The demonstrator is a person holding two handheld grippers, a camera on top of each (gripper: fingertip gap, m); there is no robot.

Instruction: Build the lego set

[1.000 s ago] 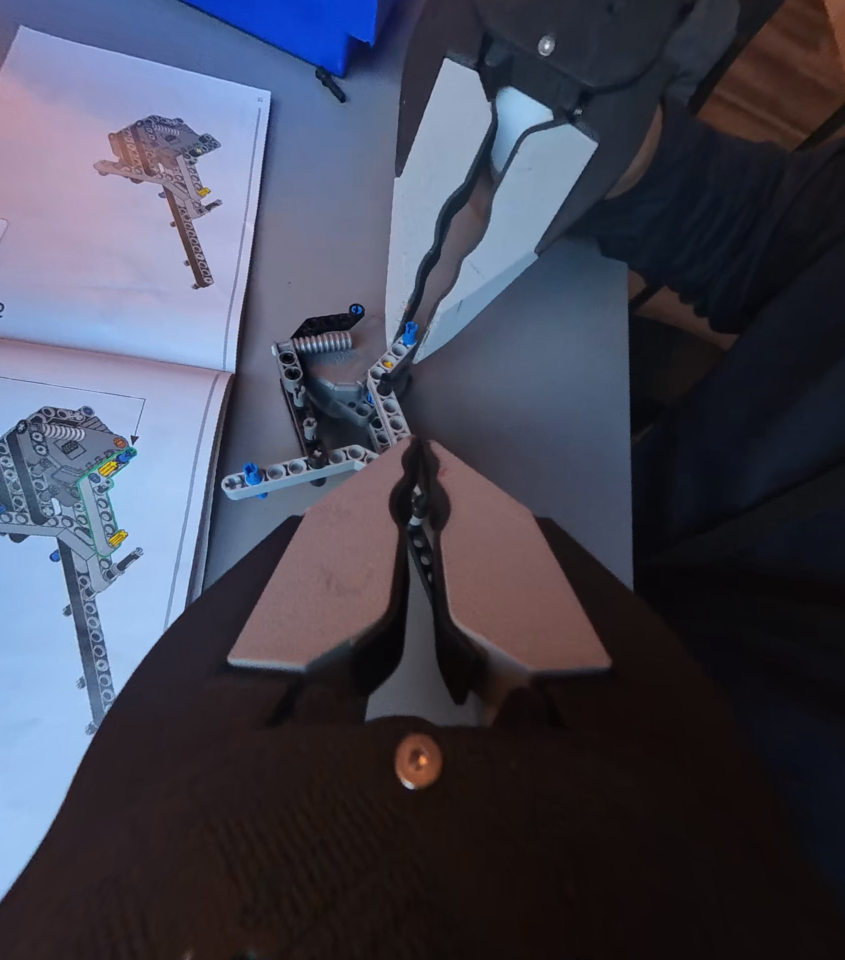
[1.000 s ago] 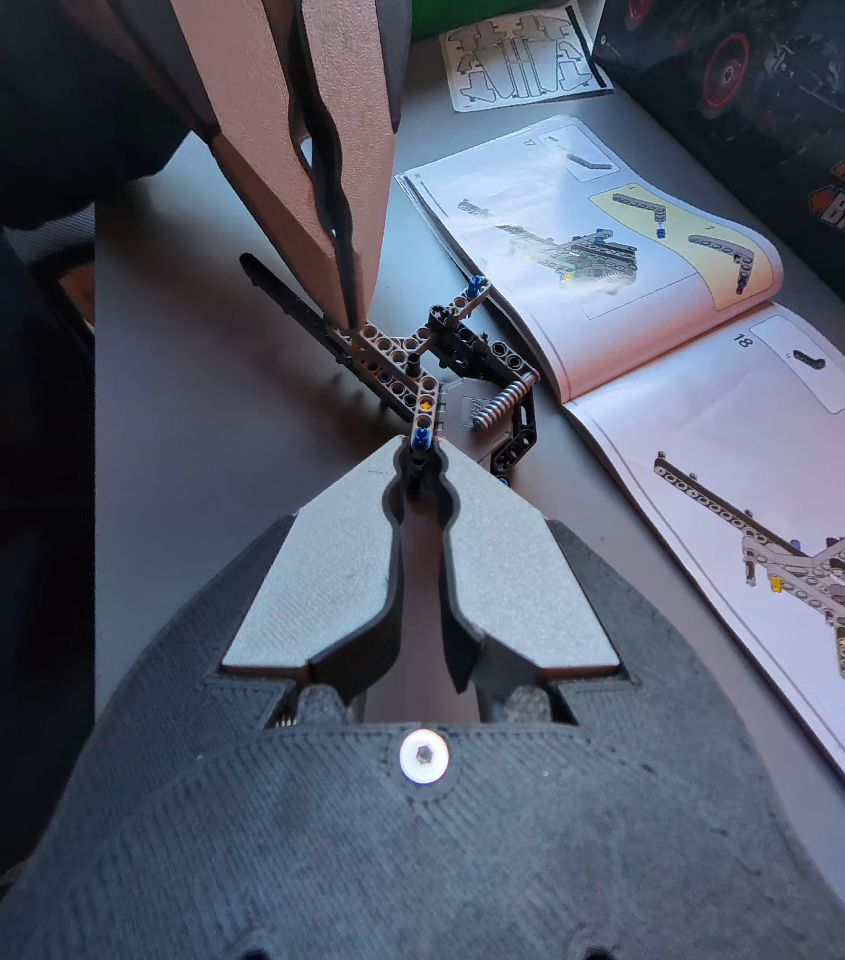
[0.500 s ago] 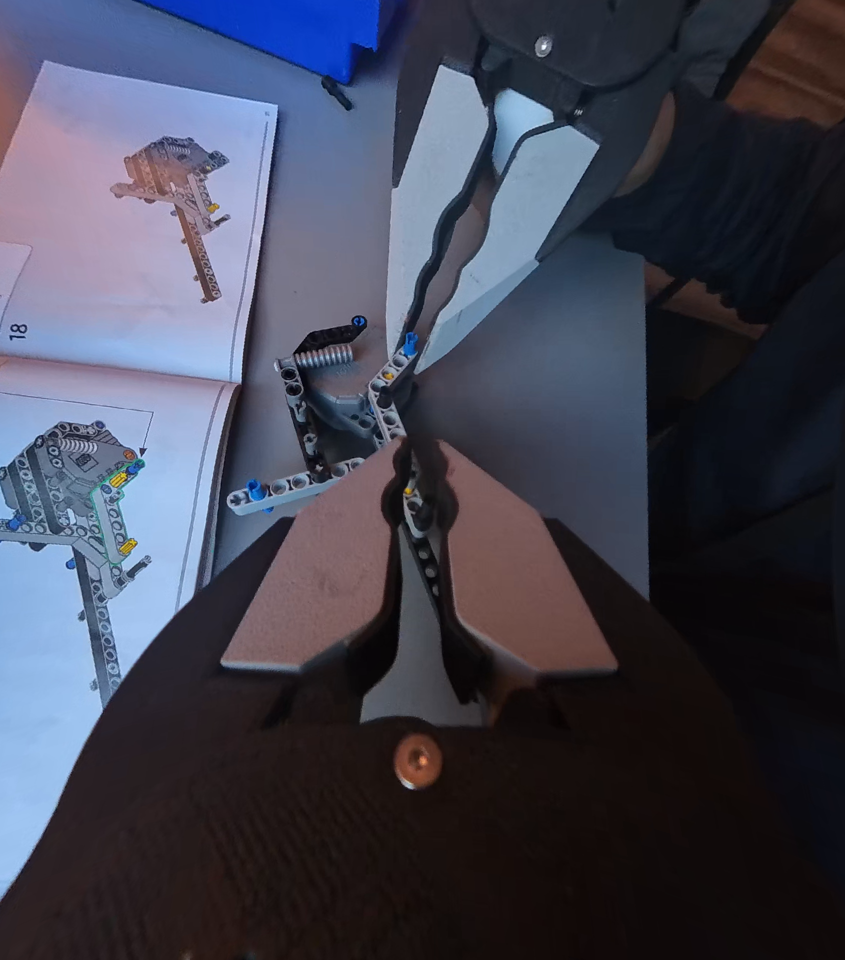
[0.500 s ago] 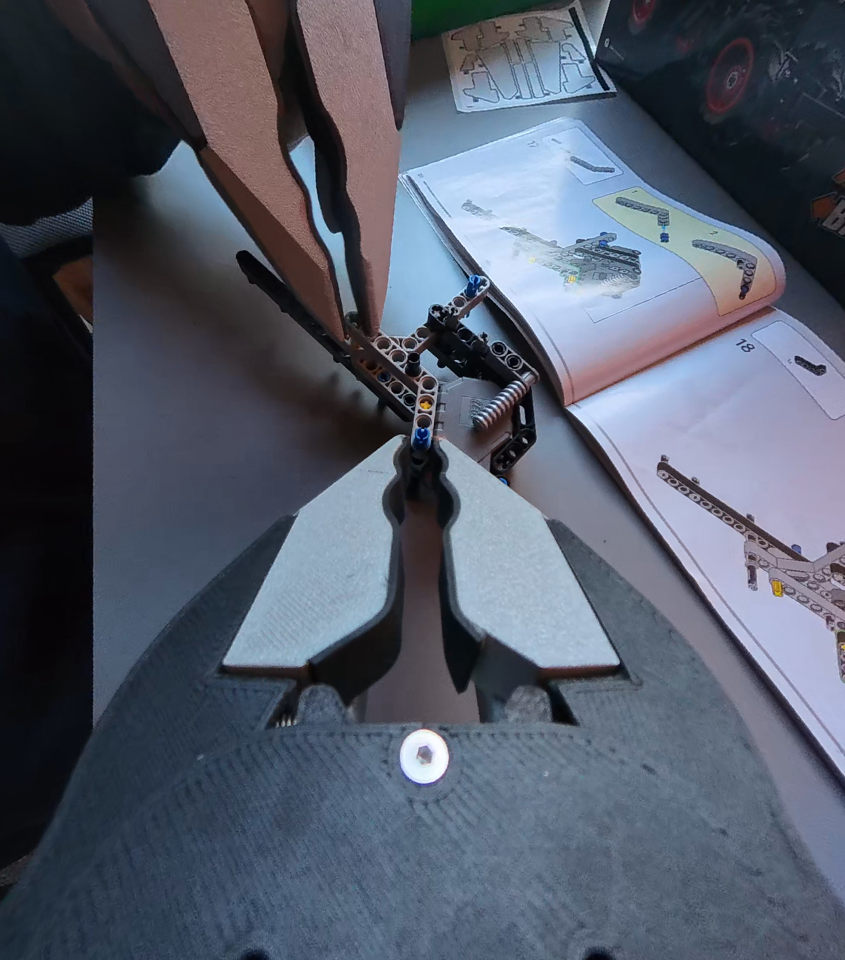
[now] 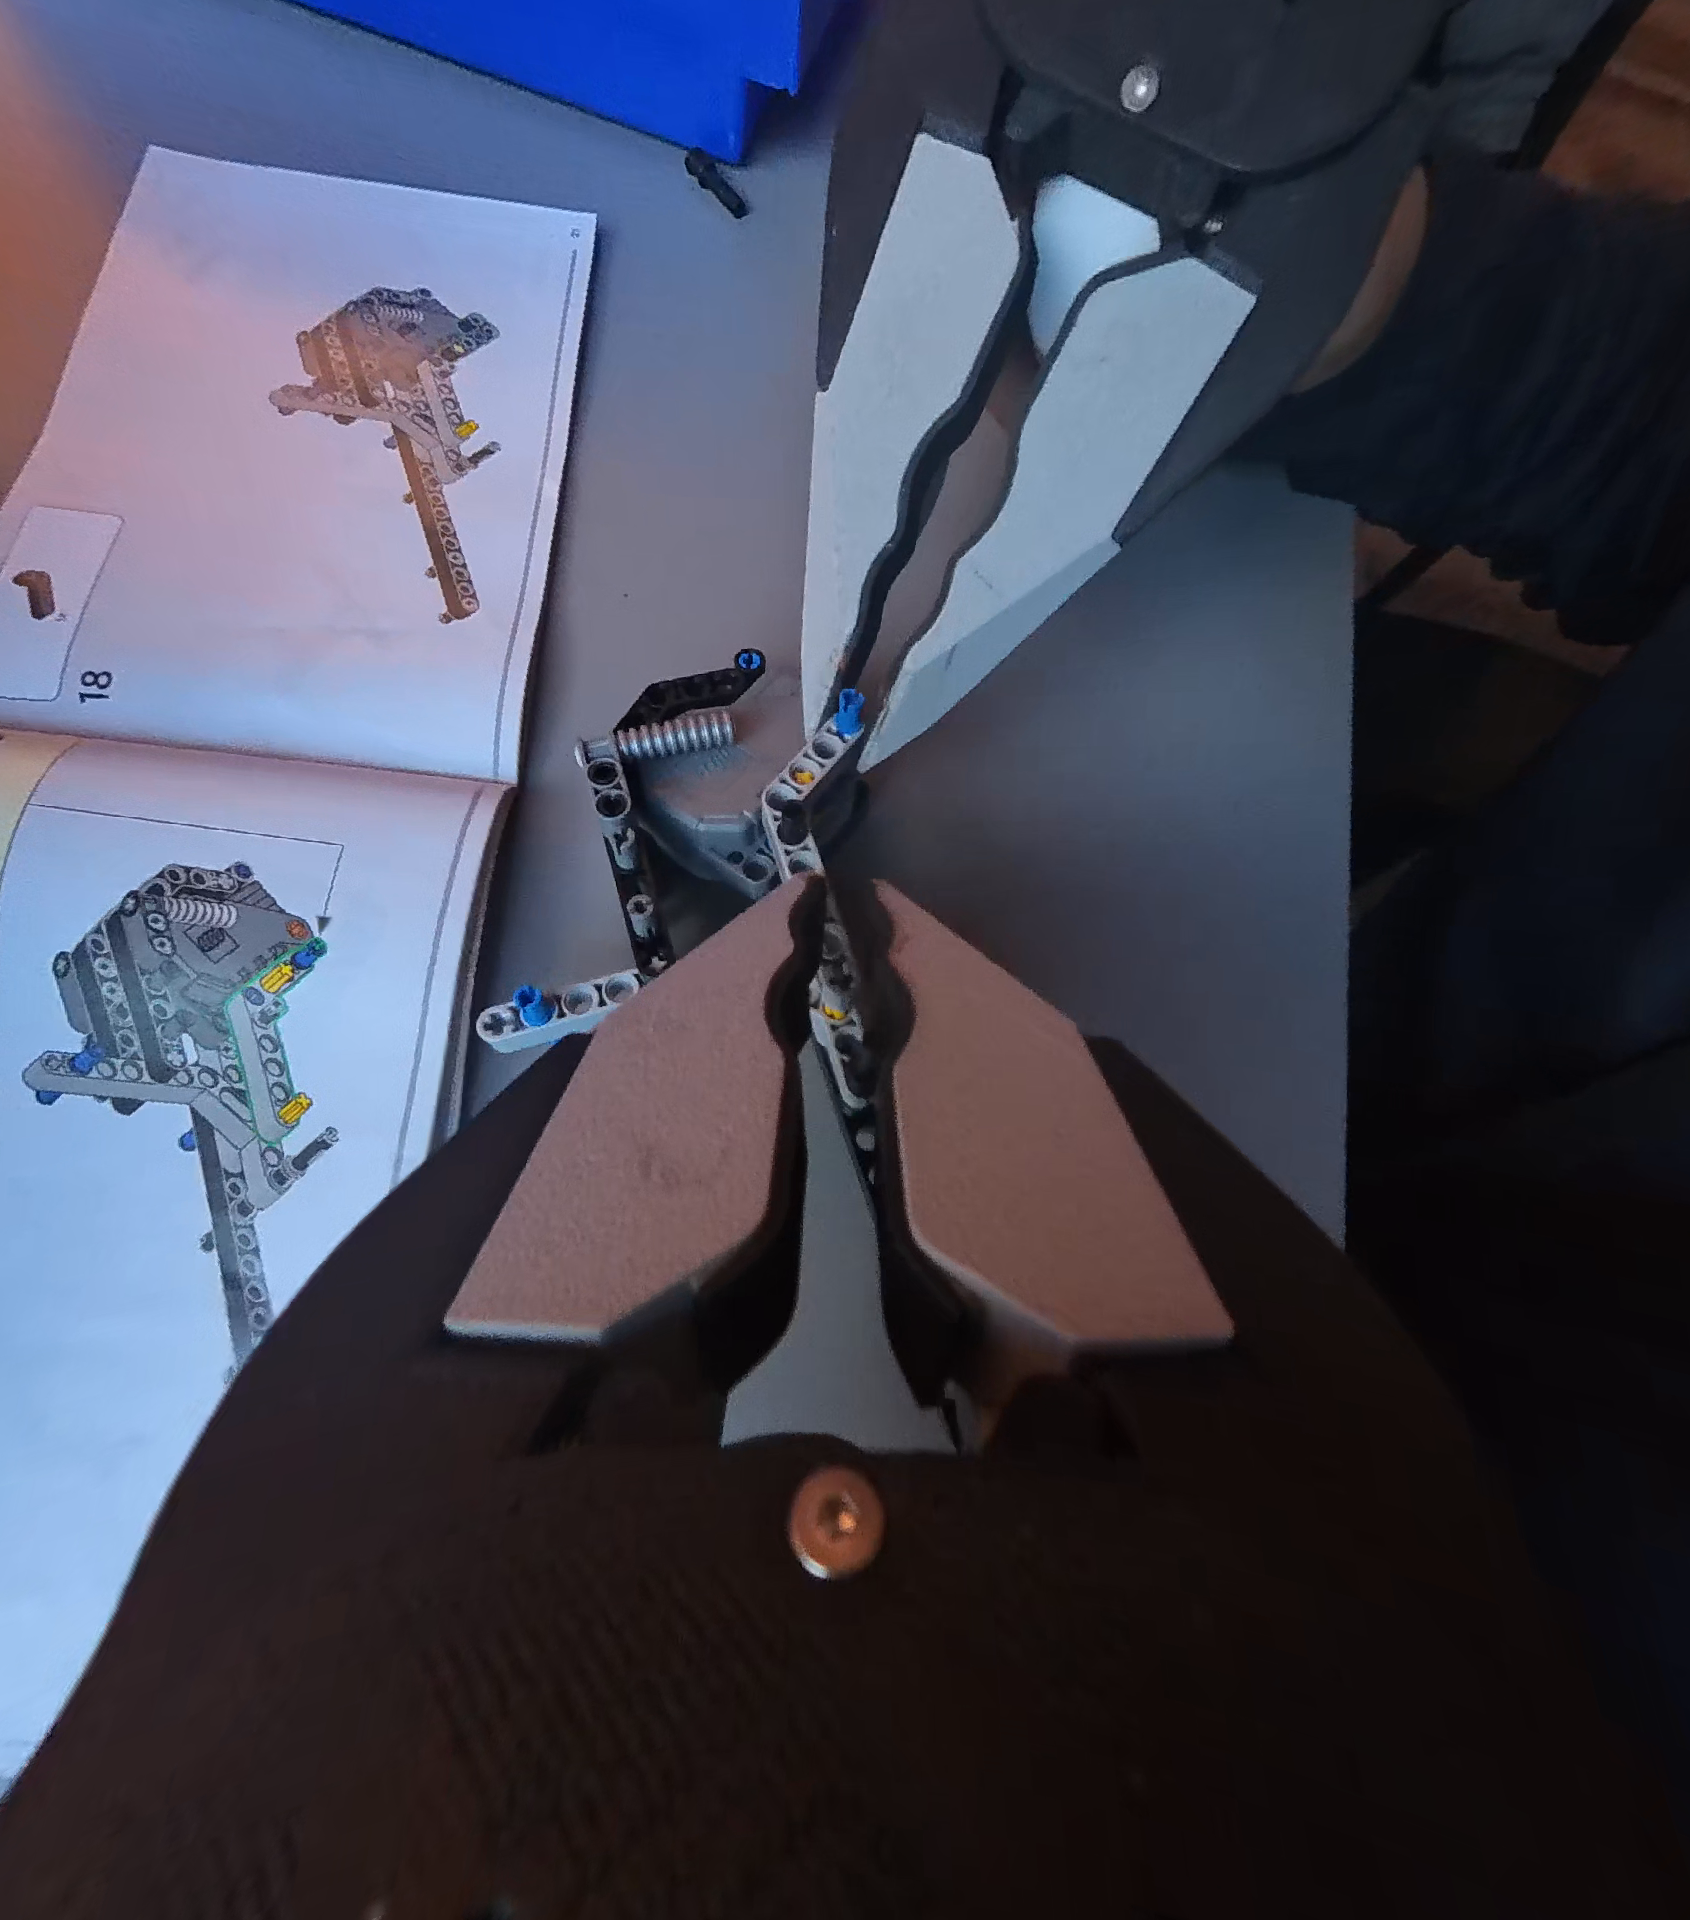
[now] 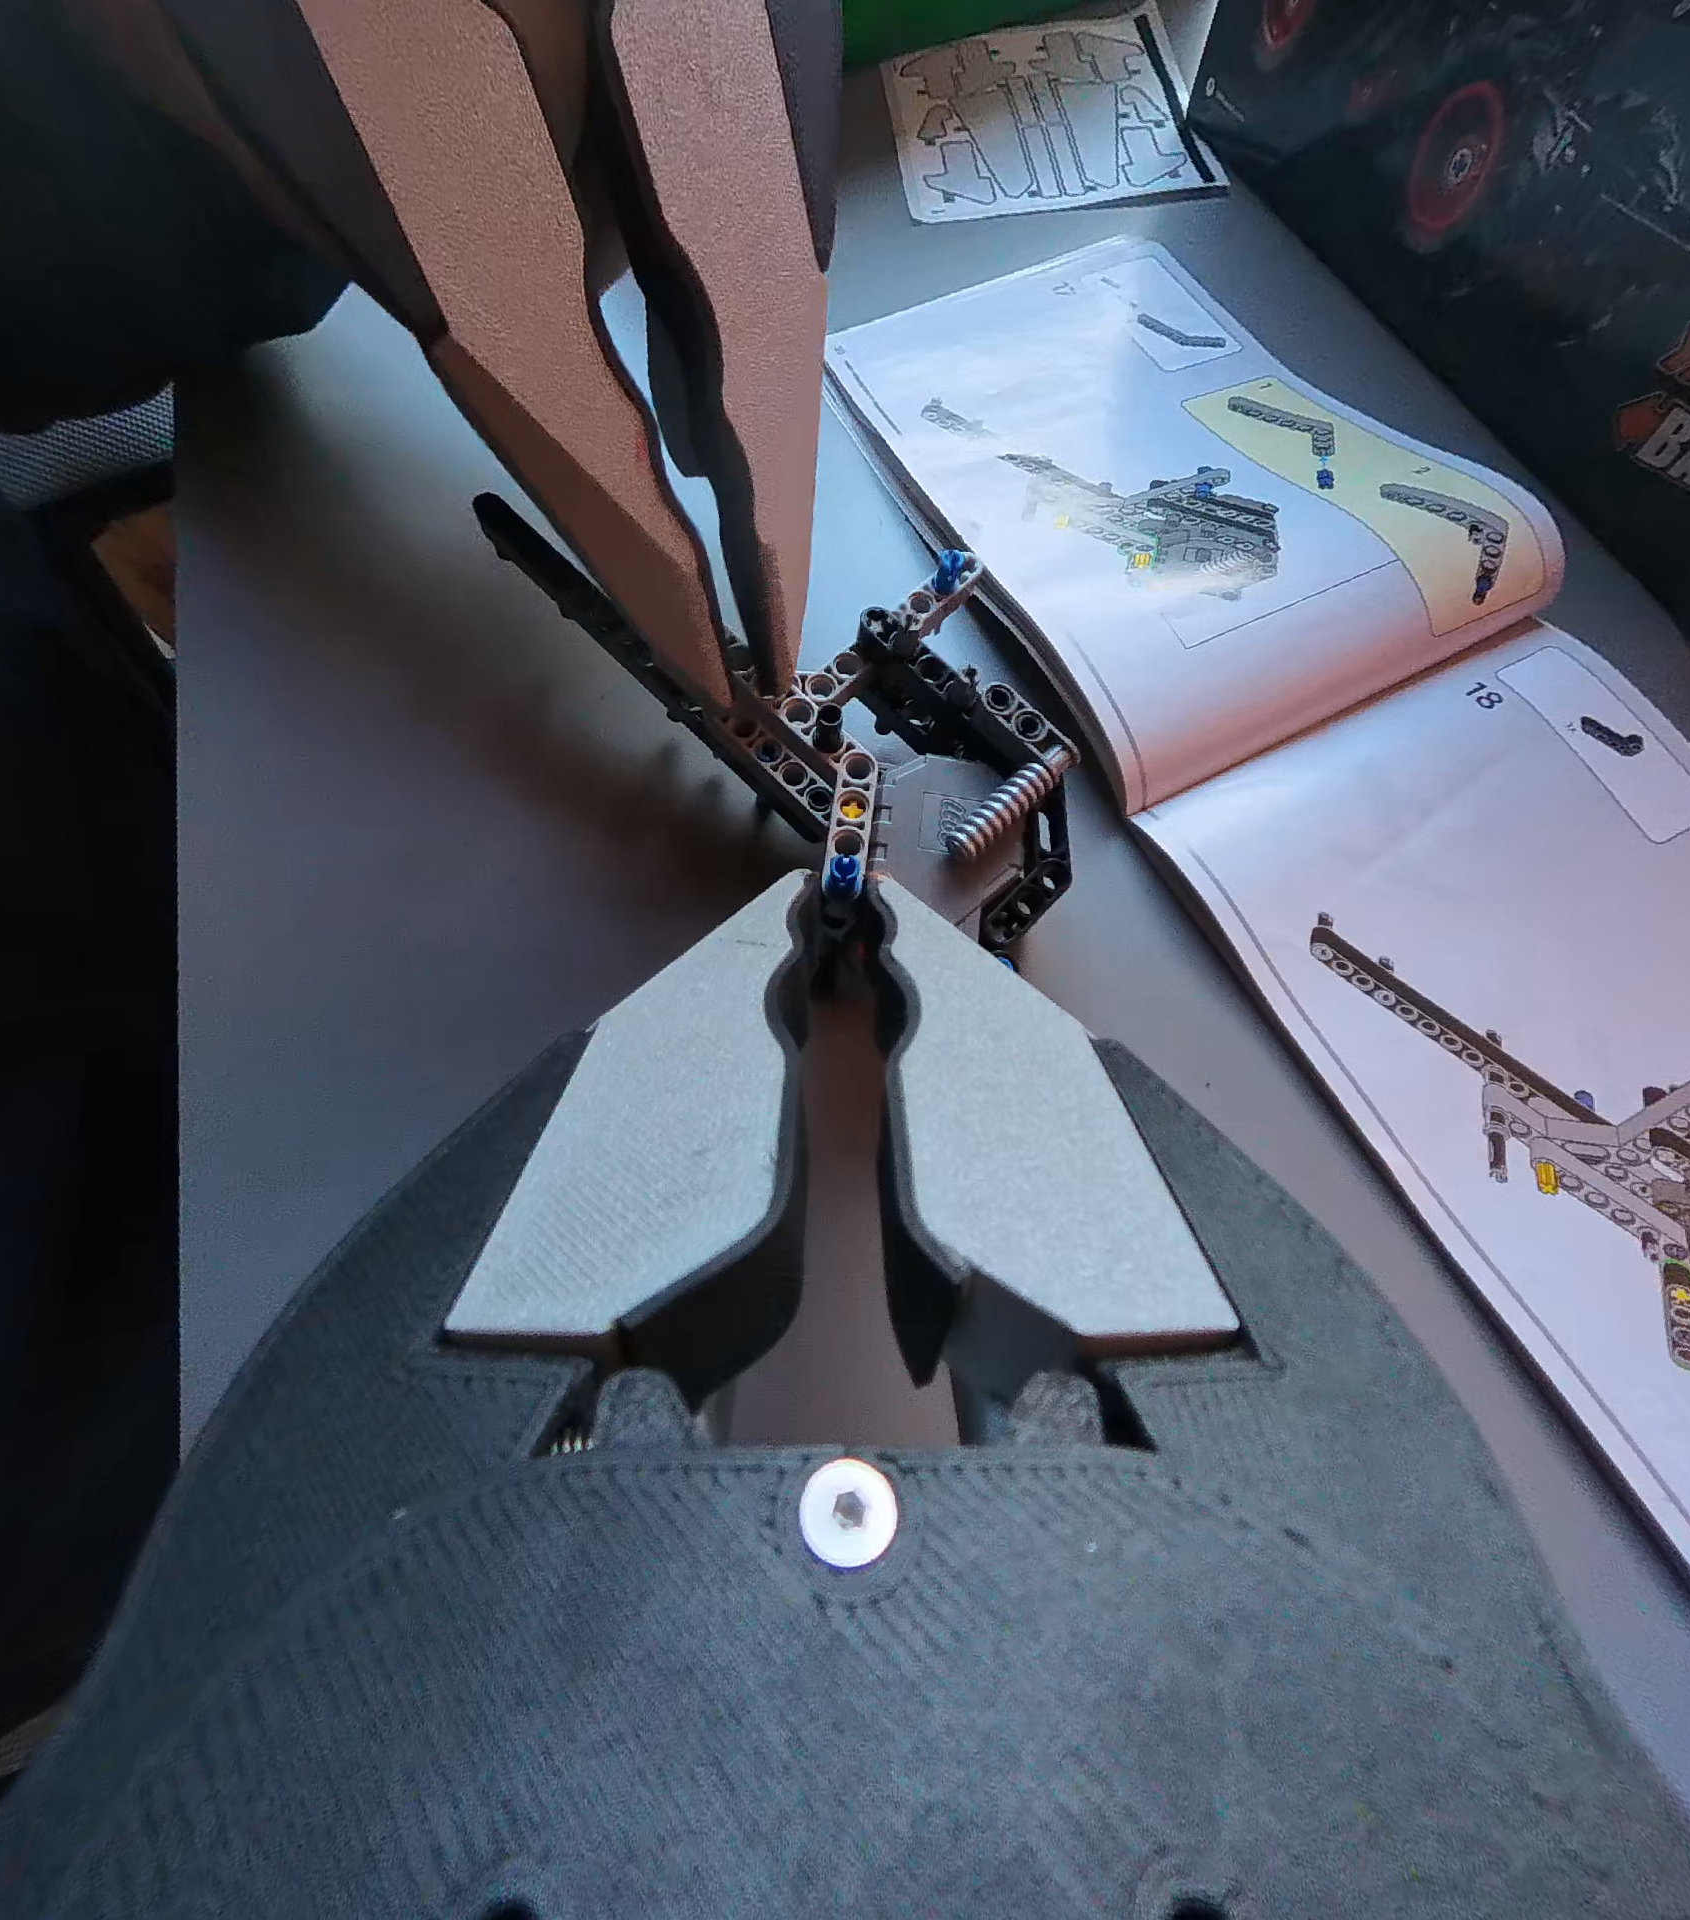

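The grey and black lego assembly (image 5: 695, 821) lies on the grey table (image 5: 1080, 779) with a metal spring (image 5: 675, 738) on top. It also shows in the right wrist view (image 6: 924, 821). My left gripper (image 5: 820, 883) has brown fingers and is shut on the assembly's long beam, close to the bent grey arm. It comes down from the top in the right wrist view (image 6: 749, 688). My right gripper (image 6: 841, 899) has grey fingers and is shut on the end of the grey arm, by a blue pin (image 6: 839, 878). It also shows in the left wrist view (image 5: 856, 727).
An open instruction booklet (image 5: 249, 520) lies left of the assembly, and right of it in the right wrist view (image 6: 1340, 831). A blue box (image 5: 612, 52) and a loose black pin (image 5: 716, 192) sit behind. A sticker sheet (image 6: 1049, 114) and the dark set box (image 6: 1547, 156) lie farther off. The table edge (image 5: 1345, 831) is close. The tips of both grippers are at nearly the same place.
My left gripper has slid along the long beam toward the assembly's body and the right gripper, and its fingers stand slightly wider. The right gripper has kept its hold.
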